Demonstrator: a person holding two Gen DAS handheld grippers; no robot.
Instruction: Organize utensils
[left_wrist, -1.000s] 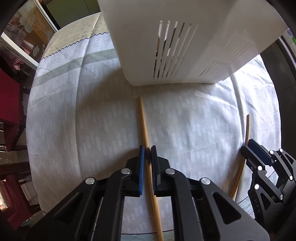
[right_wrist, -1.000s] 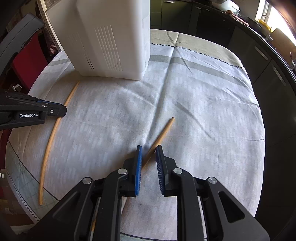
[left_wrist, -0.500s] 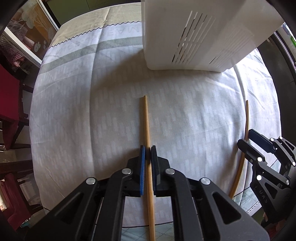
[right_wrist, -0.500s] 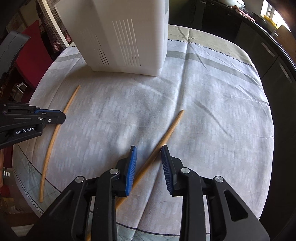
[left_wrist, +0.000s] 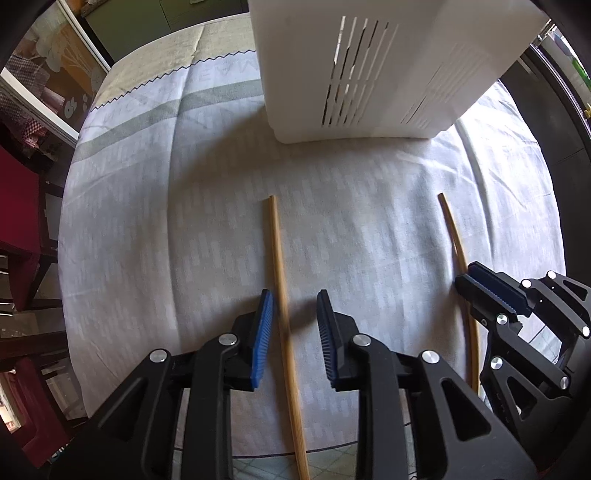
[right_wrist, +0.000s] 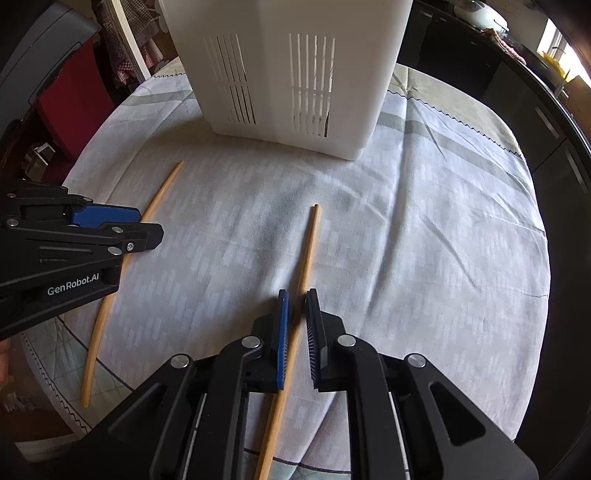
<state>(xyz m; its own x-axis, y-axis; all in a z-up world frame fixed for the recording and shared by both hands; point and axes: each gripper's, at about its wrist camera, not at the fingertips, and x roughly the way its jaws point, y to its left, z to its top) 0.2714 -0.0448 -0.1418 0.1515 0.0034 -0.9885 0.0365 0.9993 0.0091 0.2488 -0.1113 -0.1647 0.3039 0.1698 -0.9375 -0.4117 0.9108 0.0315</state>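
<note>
Two wooden chopsticks lie on the white tablecloth in front of a white slotted utensil holder (left_wrist: 369, 62), also in the right wrist view (right_wrist: 280, 66). My left gripper (left_wrist: 293, 310) is open, its jaws either side of the left chopstick (left_wrist: 279, 266). That gripper (right_wrist: 110, 225) and chopstick (right_wrist: 162, 192) also show in the right wrist view. My right gripper (right_wrist: 297, 310) has its jaws closed to a narrow gap around the right chopstick (right_wrist: 308, 251). That chopstick (left_wrist: 456, 236) and gripper (left_wrist: 491, 291) show in the left wrist view.
The round table (right_wrist: 443, 258) carries a white cloth with a grey stripe. Red chairs (left_wrist: 18, 221) stand at the left edge. Dark cabinets (right_wrist: 517, 74) line the right side.
My left gripper has opened and let go of its chopstick, which lies on the cloth. My right gripper has narrowed around the other chopstick. Both views have shifted back from the holder.
</note>
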